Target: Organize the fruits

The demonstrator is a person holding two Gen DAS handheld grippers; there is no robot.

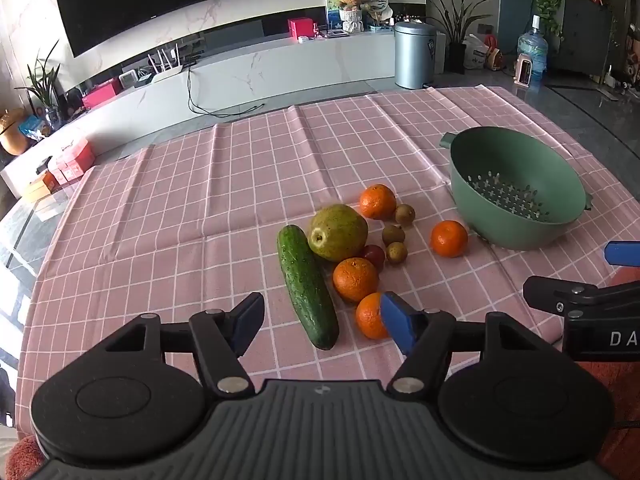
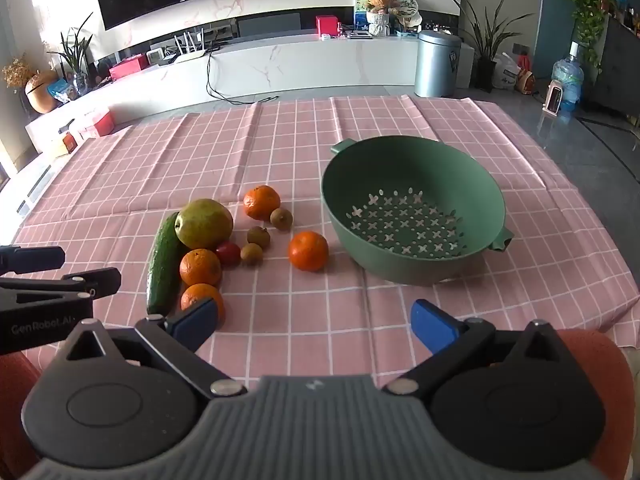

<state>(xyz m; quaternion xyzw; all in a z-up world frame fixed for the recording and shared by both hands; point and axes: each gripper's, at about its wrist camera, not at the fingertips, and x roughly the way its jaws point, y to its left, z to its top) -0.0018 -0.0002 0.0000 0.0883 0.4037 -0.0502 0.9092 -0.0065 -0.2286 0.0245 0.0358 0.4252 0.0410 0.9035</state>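
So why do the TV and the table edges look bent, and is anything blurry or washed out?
Fisheye lenses: in the left wrist view the TV bows and the tablecloth curves away. The right wrist view bends likewise, with window glare whitening its upper left wall. Fruit and colander stay sharp in both; corners darken.

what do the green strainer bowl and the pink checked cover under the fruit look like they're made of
The green strainer bowl looks like moulded plastic with a matte finish: even colour, soft dull sheen, clean cross-shaped holes and handles formed in one piece. The pink checked cover looks like thin cloth or a coated sheet: sharp fold creases and a slightly rumpled edge. Which of the two, the look leaves open.
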